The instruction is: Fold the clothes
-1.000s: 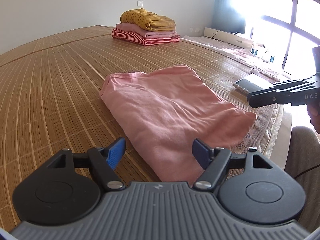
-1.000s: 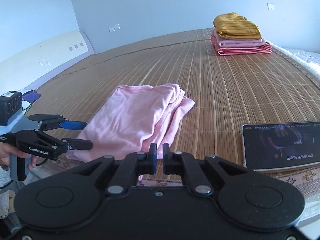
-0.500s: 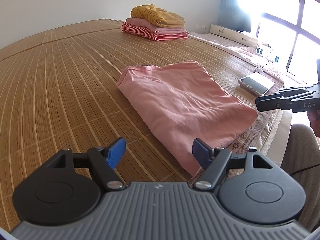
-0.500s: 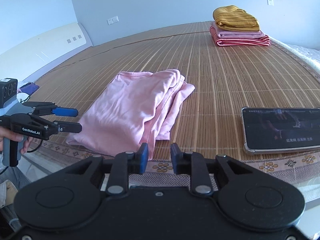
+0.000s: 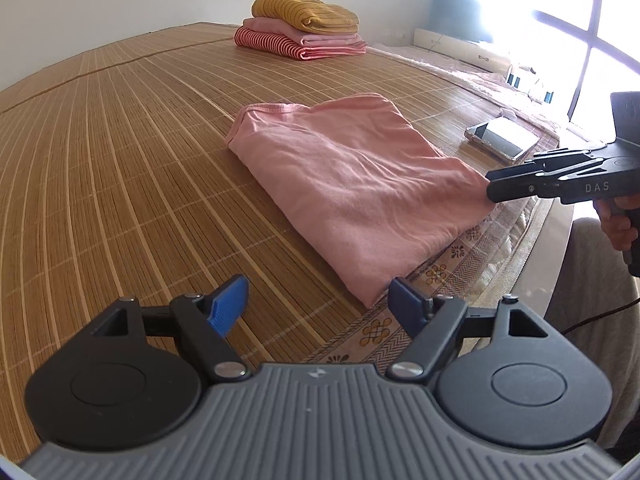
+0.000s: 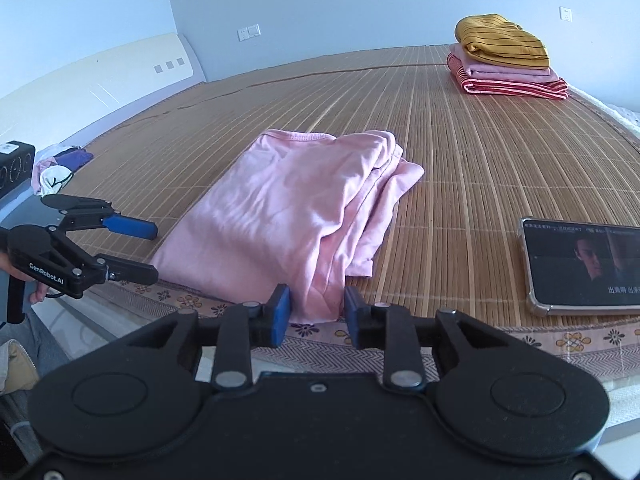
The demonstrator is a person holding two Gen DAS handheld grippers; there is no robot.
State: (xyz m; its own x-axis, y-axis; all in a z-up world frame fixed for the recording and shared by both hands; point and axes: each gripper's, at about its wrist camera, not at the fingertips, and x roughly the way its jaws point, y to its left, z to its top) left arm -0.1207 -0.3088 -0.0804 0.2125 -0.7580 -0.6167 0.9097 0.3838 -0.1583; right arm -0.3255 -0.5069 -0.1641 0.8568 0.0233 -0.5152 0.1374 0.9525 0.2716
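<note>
Pink garment (image 5: 352,184); tan slatted mat (image 5: 120,168); stack (image 6: 504,60): mustard black-striped, pink, red-white striped.

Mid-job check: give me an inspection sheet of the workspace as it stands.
Surface: bamboo mat over a bed.
Job's things: pink garment folded, at the near edge; stack of three folded clothes far off.
Clutter: tablet, screen on.
Grippers: left gripper open, empty; right gripper has just been opening, the garment's corner between its jaws, not pressed.
Cables: one cable by the right hand.
Surroundings: walls, window, headboard.
</note>
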